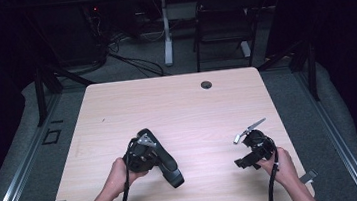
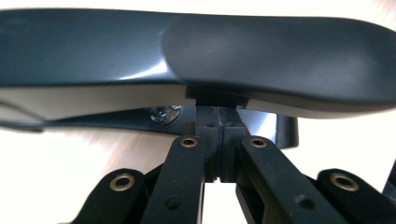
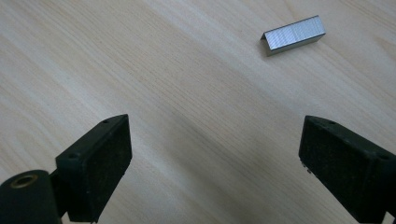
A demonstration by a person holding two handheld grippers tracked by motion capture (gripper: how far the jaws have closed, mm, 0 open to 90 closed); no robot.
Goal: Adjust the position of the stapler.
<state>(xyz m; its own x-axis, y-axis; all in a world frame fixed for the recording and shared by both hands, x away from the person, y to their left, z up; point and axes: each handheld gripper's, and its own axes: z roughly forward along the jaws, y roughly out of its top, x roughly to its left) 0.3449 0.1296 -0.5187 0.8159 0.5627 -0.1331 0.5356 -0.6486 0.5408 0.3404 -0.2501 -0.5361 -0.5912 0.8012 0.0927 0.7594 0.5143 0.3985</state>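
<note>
A black stapler (image 1: 171, 169) lies lengthwise on the pale wooden table (image 1: 177, 105), near the front left. My left gripper (image 1: 151, 156) is shut on its middle. In the left gripper view the stapler (image 2: 261, 56) stretches across the top, and the left gripper (image 2: 218, 133) pinches a small black part under its upper arm. My right gripper (image 1: 249, 151) is at the front right, held by a hand. In the right gripper view it (image 3: 215, 149) stands open over bare wood. A short silver strip of staples (image 3: 293, 35) lies on the table beyond its jaws.
A round cable hole (image 1: 206, 84) sits near the table's far edge. A dark chair (image 1: 225, 15) and a desk leg (image 1: 166, 31) stand on the floor beyond the table. Cables trail from both grippers toward the front edge.
</note>
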